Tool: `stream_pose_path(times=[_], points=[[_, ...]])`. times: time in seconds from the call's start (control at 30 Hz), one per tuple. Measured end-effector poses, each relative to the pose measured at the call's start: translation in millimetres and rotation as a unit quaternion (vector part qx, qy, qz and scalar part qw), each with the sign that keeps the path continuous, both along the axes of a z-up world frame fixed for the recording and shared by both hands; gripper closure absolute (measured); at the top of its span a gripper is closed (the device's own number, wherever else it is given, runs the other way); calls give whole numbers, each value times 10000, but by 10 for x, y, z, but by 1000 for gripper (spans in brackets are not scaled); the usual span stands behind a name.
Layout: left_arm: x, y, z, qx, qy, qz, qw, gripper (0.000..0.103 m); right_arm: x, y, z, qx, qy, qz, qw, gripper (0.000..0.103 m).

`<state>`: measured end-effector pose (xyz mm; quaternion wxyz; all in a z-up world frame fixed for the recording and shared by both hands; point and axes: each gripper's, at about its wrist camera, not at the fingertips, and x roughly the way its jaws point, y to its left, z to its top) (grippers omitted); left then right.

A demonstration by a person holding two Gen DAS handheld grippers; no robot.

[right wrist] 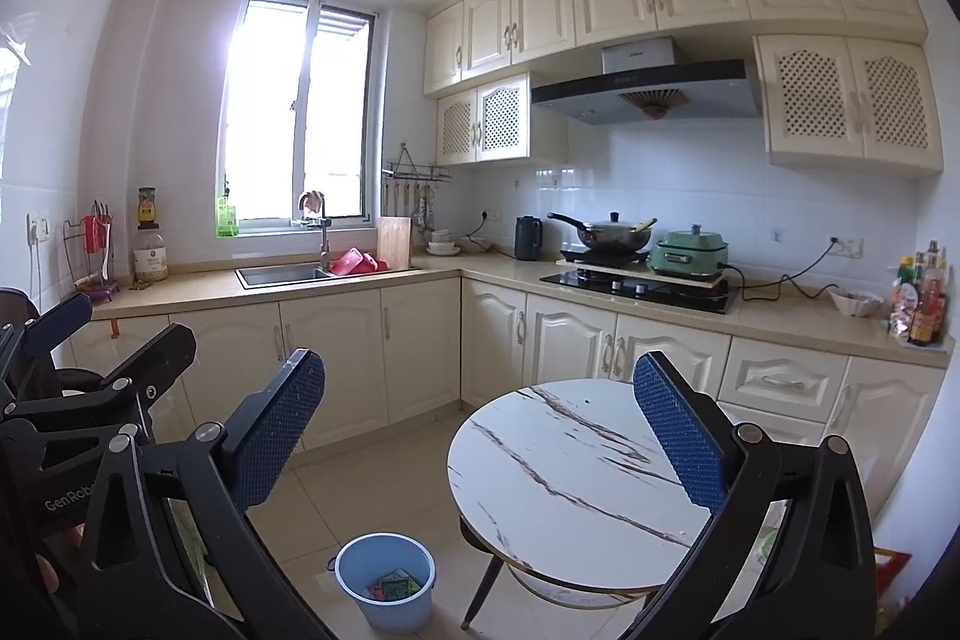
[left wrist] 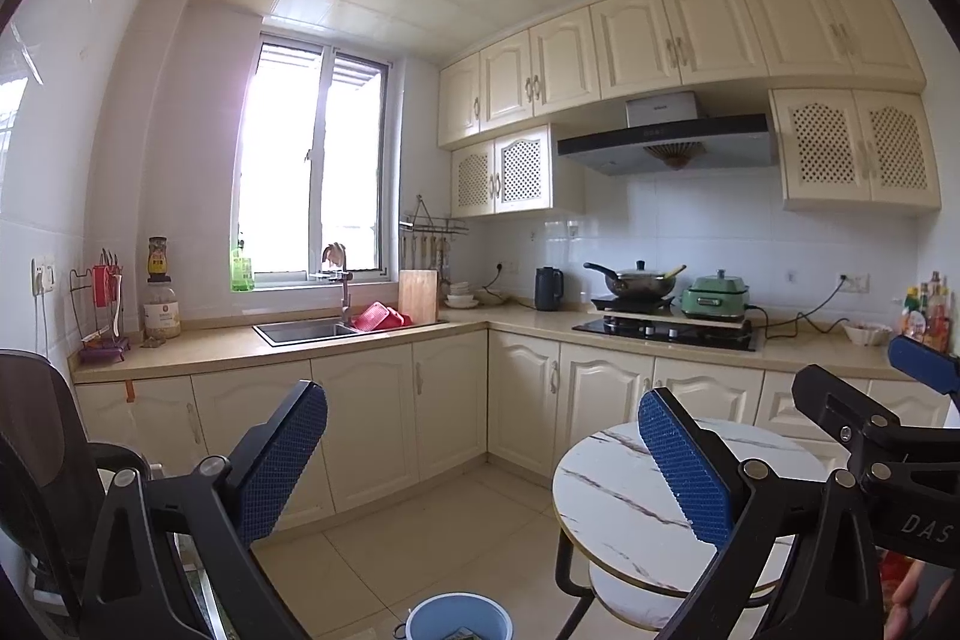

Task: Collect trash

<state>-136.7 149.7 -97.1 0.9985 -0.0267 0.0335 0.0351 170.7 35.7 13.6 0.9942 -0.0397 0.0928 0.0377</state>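
Looks basically done: round white marble-look table (right wrist: pixel 576 466) is bare, wrappers sit in the light-blue plastic bucket (right wrist: pixel 385 580), left gripper (left wrist: pixel 480 466) and right gripper (right wrist: pixel 480 436) both spread wide, empty.

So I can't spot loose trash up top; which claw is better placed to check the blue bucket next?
Probably the right claw: its view shows the whole blue bucket with wrappers inside; the left view clips it at the edge. Both claws are open and empty.
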Motion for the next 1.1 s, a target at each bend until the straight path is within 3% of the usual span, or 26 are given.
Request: stream_pose_path(times=[0.77, 1.1], points=[[167, 400, 323, 24, 56, -91, 9999, 1, 59, -27, -25, -20, 118, -26, 9999, 0], [187, 457, 322, 31, 55, -109, 9999, 1, 54, -21, -29, -33, 121, -34, 9999, 0]])
